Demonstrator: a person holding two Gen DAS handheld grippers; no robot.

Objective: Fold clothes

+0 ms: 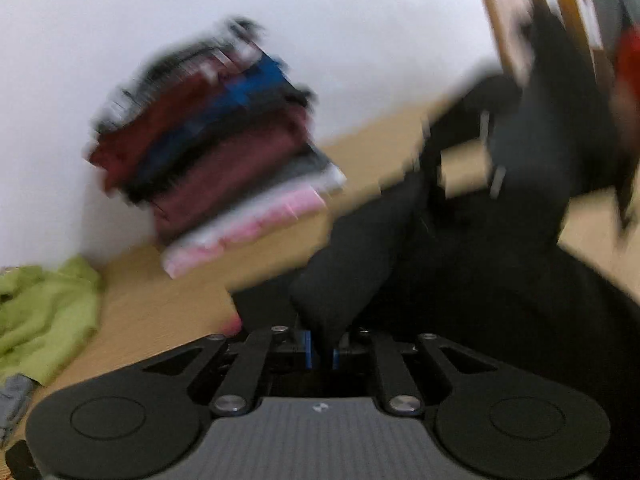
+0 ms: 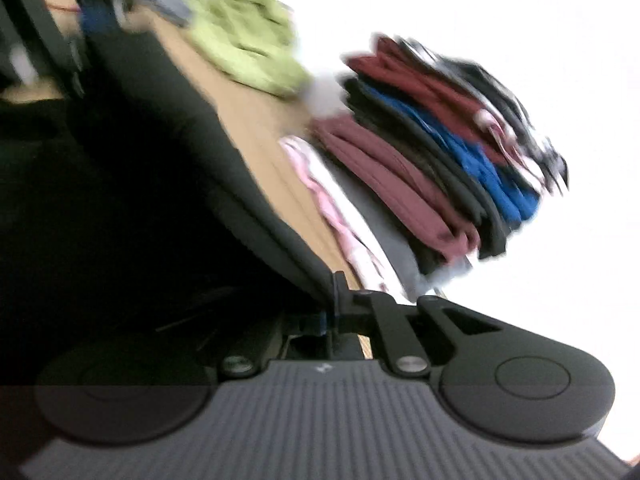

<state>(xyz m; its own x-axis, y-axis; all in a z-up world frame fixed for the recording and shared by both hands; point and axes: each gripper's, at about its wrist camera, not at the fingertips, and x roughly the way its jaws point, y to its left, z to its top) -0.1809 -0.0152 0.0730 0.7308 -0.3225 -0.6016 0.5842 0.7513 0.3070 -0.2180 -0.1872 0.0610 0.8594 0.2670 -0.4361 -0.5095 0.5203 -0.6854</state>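
While both views blur, we grip the black garment [image 1: 460, 280] in our left gripper [image 1: 322, 354] and right gripper [image 2: 328, 322], fingers clamped on cloth, above the desk [image 1: 160, 304] beside the folded stack [image 1: 224, 152].

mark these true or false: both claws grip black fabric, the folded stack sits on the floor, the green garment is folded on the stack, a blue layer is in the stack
1. Both claws grip the black fabric garment: true; the left claw and right claw are closed on it.
2. The folded clothes stack sits on the floor: false; it sits on the tan wooden table.
3. The crumpled lime green garment is folded on the stack: false; it lies apart, unfolded.
4. The stack holds a blue layer: true.
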